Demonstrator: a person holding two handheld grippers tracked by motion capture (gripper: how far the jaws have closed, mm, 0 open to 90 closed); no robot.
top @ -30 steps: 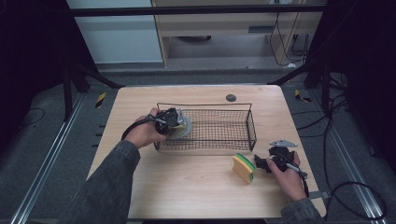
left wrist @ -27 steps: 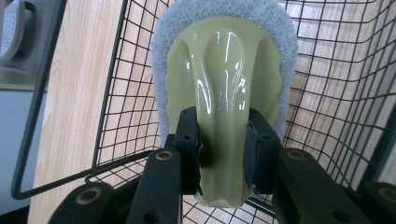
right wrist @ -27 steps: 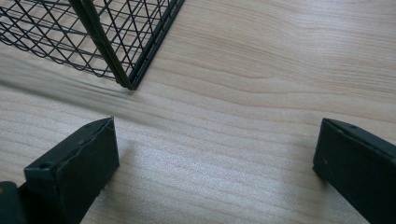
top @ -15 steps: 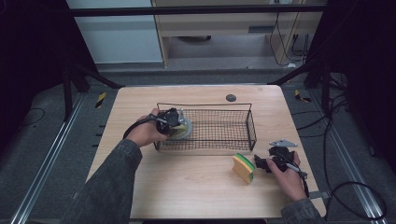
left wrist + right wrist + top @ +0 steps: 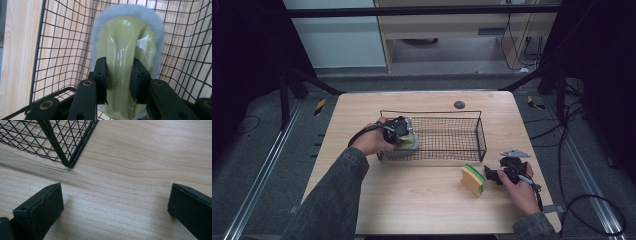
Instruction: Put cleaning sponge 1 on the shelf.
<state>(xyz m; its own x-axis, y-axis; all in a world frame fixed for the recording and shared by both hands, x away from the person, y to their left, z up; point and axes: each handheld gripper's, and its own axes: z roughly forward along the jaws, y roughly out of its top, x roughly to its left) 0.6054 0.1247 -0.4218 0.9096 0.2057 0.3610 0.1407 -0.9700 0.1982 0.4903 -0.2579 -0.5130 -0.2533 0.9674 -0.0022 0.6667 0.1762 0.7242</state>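
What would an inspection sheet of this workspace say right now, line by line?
Surface: wooden table, dark disc near far edge.
Job's things: wire basket; pale green brush inside its left end; sponge on table in front.
Clutter: nothing seen.
Grippers: left gripper shut on brush; right gripper open, low over bare wood beside sponge.
Cables: one trails from each gripper; more on floor at right.
Surroundings: dark frame, floor rails, cabinet behind.
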